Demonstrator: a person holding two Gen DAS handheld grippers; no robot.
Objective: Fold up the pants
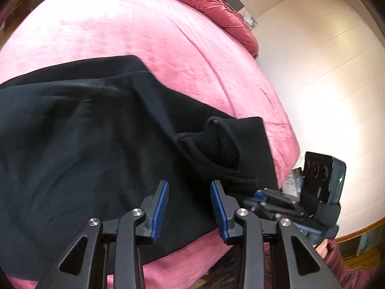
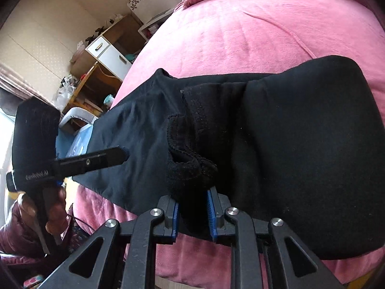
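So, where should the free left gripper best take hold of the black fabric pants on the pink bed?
Grip the black fabric pants at the near edge beside the right gripper, coming from the bed's front; that edge overhangs the pink bed.

Pants [image 2: 276, 144] lie across near edge of bed [image 2: 264, 36], one end folded over on top. Right gripper [image 2: 192, 214] sits at that edge, cuff fabric between its pads. Left gripper [image 1: 190, 209] above pants, left of right gripper. Bunched duvet [image 1: 211, 2] at bed's far end.
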